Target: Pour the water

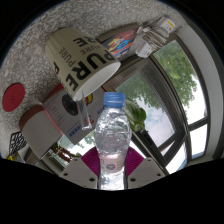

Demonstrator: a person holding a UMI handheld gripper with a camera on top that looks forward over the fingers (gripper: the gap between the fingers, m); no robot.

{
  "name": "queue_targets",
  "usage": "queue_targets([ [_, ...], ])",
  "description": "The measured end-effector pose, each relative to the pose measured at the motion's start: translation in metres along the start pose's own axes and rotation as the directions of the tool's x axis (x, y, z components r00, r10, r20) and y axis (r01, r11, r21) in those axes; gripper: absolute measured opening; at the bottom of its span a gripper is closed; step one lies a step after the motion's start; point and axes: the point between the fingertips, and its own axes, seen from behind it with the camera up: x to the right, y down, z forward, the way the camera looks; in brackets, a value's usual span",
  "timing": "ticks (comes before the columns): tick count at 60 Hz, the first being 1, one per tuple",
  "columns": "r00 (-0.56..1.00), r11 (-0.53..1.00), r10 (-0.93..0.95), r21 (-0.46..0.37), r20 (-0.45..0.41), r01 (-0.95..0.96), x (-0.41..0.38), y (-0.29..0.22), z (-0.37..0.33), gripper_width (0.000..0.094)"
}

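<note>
A: Nearest the lens: water bottle (112,140), lower centre of the frame, seen between the fingers of the gripper (112,180). Whether the fingers are pressed on it or merely standing around it cannot be told; the contact zone is hidden at the bottom.

B: Largest things first?

A: Window (165,90), filling the right half, greenery seen through it. Next, a cream mug (78,62) with dark lettering at upper left, tilted, mouth turned toward lower right, above and left of the bottle cap. Below it a white box (55,118) at left. A red disc (13,97) at far left. Some colourful packaging (125,42) at upper centre; not identifiable.

B: Bottle orientation?

A: Long axis roughly vertical in frame, blue cap (114,99) at the top, pointed away from the gripper. Cap appears fitted.

B: Handling?

A: Clear thin plastic, judged light-to-moderate with water inside. Walls likely to be dented under squeeze; surface smooth, slip possible. Hold best taken at mid-body, on the ribbed section. The cap is judged to need removal before pouring.
</note>
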Motion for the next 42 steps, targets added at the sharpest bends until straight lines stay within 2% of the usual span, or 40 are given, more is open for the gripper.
queue_targets([
  [11,0.996,0.996,0.085,-0.015,-0.013,-0.086,0.006,0.016,-0.001,0.0293],
  [15,0.968,0.967,0.249,-0.038,-0.04,-0.25,0.018,0.038,-0.006,0.0291],
  [19,0.876,0.874,0.478,-0.061,-0.067,-0.482,0.034,0.067,-0.01,0.0292],
  [24,0.623,0.619,0.774,-0.071,-0.115,-0.782,0.047,0.104,-0.023,0.0291],
  [28,0.338,0.329,0.929,-0.081,-0.151,-0.941,0.037,0.133,-0.034,0.029],
  [30,0.151,0.143,0.979,-0.067,-0.139,-0.988,0.034,0.131,-0.038,0.029],
  [36,-0.3,-0.309,0.946,-0.063,-0.124,-0.949,0.009,0.124,-0.052,0.0291],
  [42,-0.556,-0.567,0.823,-0.104,-0.118,-0.817,-0.04,0.101,-0.052,0.029],
])
